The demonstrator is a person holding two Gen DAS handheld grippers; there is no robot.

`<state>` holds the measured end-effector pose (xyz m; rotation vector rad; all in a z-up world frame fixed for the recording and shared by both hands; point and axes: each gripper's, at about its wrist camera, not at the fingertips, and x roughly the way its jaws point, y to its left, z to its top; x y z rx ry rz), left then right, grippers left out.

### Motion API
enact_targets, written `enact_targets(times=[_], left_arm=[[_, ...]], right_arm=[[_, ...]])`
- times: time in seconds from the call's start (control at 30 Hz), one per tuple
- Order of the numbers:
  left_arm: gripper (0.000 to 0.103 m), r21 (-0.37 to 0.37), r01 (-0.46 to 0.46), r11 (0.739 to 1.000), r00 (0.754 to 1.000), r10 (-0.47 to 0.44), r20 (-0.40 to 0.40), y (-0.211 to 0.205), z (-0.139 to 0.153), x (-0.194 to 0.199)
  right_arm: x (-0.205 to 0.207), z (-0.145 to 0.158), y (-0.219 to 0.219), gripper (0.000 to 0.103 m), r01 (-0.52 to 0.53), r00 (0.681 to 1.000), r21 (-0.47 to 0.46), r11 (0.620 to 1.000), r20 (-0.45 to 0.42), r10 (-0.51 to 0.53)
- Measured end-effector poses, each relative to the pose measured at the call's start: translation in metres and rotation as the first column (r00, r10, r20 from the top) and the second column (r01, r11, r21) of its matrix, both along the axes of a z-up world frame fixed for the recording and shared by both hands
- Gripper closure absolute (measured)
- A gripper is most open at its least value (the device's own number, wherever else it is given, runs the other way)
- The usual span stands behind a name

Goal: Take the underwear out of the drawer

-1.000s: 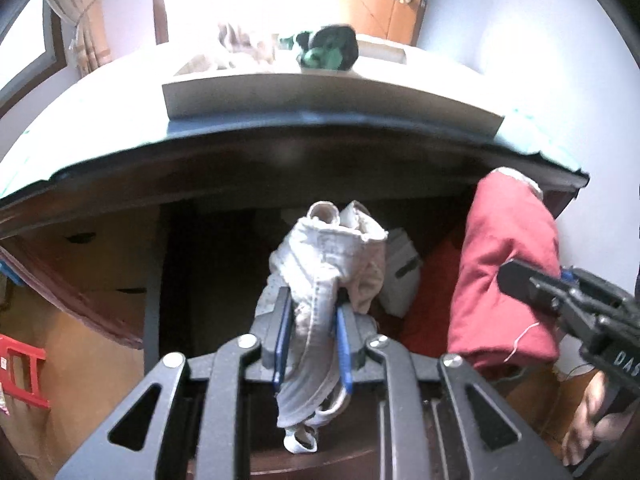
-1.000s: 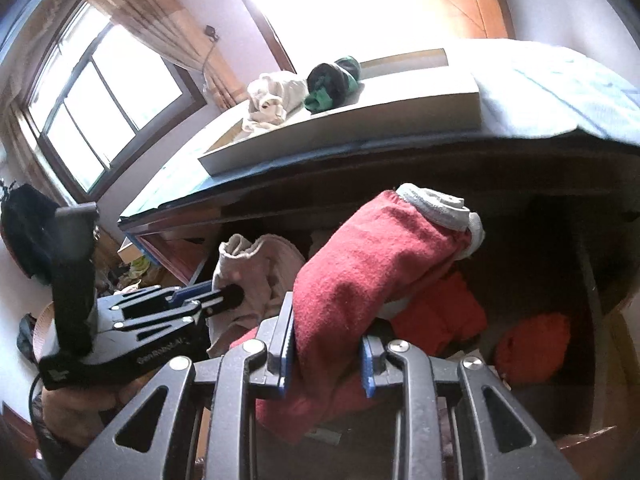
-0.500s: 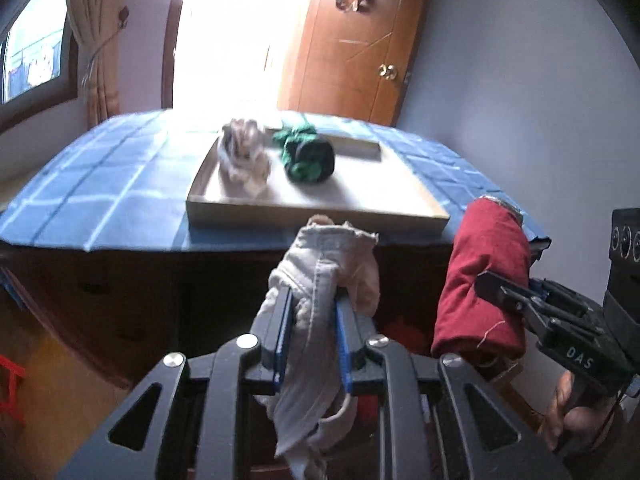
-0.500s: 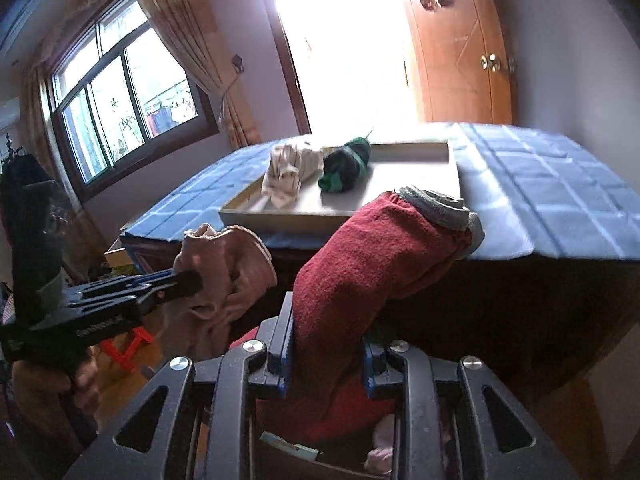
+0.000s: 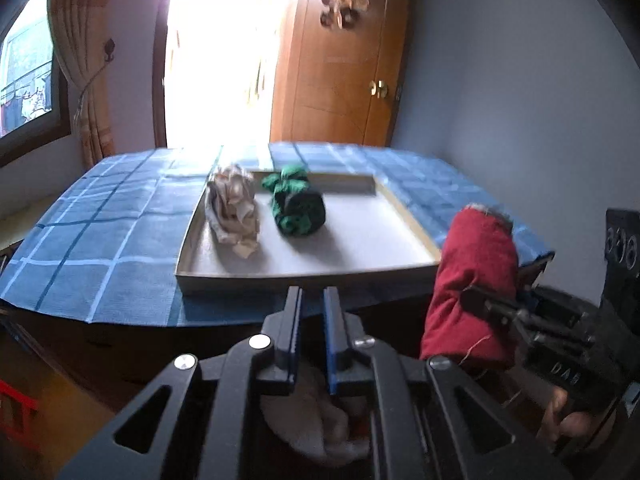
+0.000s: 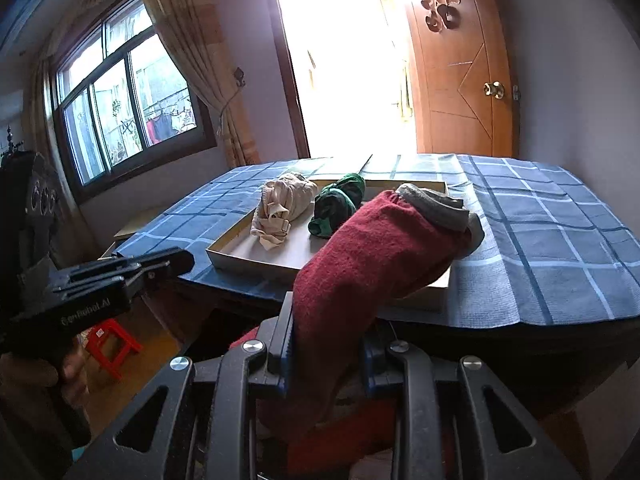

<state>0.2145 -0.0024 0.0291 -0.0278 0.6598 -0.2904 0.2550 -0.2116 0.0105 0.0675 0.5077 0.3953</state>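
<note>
Both grippers had risen from the dark drawer opening to tabletop level, so the tray came fully into view. The pale garment that had stood between the left fingers no longer showed there.

Left wrist view: the left gripper (image 5: 312, 312) pointed at the near rim of the tray (image 5: 304, 280). Its fingers stood close together, with nothing visible between their tips. A blurred pale cloth (image 5: 320, 424) lay below the jaws, on the near side of the tray. Whether it was caught there or lying loose could not be told. To the right of the tray, the right gripper (image 5: 480, 300) held the red underwear (image 5: 472, 272) upright, its top level with the tray's right rim.

Right wrist view: the right gripper (image 6: 328, 332) was clamped on the lower part of the red underwear (image 6: 380, 248). The roll leaned forward over the near corner of the tray (image 6: 248, 264). Gripping low probably kept the roll from unfolding. A beige bundle (image 6: 282, 208) and a green bundle (image 6: 338, 204) already lay side by side in the tray, leaving bare floor on their right. The left gripper (image 6: 180, 258) hovered left of the tray, fingers together, carrying no cloth visible from this side.

Judgement: the red piece appeared ready to be set in the tray. The pale piece probably needed gripping again.
</note>
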Motion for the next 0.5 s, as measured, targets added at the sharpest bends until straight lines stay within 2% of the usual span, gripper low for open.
enact_targets(times=[0.07, 0.1, 0.13, 0.17, 0.2, 0.23, 0.3, 0.33, 0.4, 0.5], left_arm=[[0.092, 0.039, 0.010, 0.999, 0.999, -0.008, -0.044, 0.000, -0.010, 0.001], [0.084, 0.077, 0.020, 0.997, 0.997, -0.014, -0.079, -0.001, -0.020, 0.002], [0.069, 0.100, 0.024, 0.995, 0.994, -0.013, -0.109, -0.002, -0.029, 0.003], [0.059, 0.117, 0.018, 0.993, 0.988, 0.000, -0.152, -0.002, -0.042, 0.004], [0.040, 0.126, 0.004, 0.992, 0.979, 0.021, -0.201, 0.000, -0.056, 0.007], [0.029, 0.129, -0.010, 0.992, 0.970, 0.041, -0.239, 0.002, -0.067, 0.010], [0.029, 0.133, -0.062, 0.989, 0.937, 0.104, -0.335, 0.009, -0.091, 0.020], [0.029, 0.135, -0.109, 0.985, 0.907, 0.154, -0.391, 0.015, -0.105, 0.026], [0.029, 0.133, -0.146, 0.980, 0.870, 0.191, -0.455, 0.019, -0.122, 0.032], [0.028, 0.210, -0.152, 0.966, 0.847, 0.237, -0.475, 0.015, -0.140, 0.037]], right_arm=[[0.001, -0.003, -0.001, 0.074, -0.005, 1.000, 0.013, 1.000, -0.013, 0.005], [0.001, -0.005, -0.003, 0.074, -0.004, 1.000, 0.015, 1.000, -0.018, 0.004], [0.000, -0.006, -0.003, 0.074, -0.003, 1.000, 0.015, 1.000, -0.021, 0.003], [-0.001, -0.008, -0.004, 0.074, -0.002, 1.000, 0.016, 1.000, -0.023, 0.003], [-0.002, -0.009, -0.006, 0.074, -0.001, 1.000, 0.016, 1.000, -0.024, 0.001], [-0.004, -0.011, -0.006, 0.074, 0.003, 1.000, 0.012, 1.000, -0.023, -0.003], [-0.005, -0.015, -0.007, 0.074, 0.011, 1.000, 0.008, 1.000, -0.022, -0.011], [-0.005, -0.017, -0.008, 0.074, 0.010, 1.000, 0.013, 1.000, -0.026, -0.009], [-0.004, -0.021, -0.008, 0.074, 0.005, 0.999, 0.026, 1.000, -0.041, -0.004], [-0.002, -0.026, -0.010, 0.074, -0.006, 0.998, 0.046, 0.999, -0.055, 0.008]])
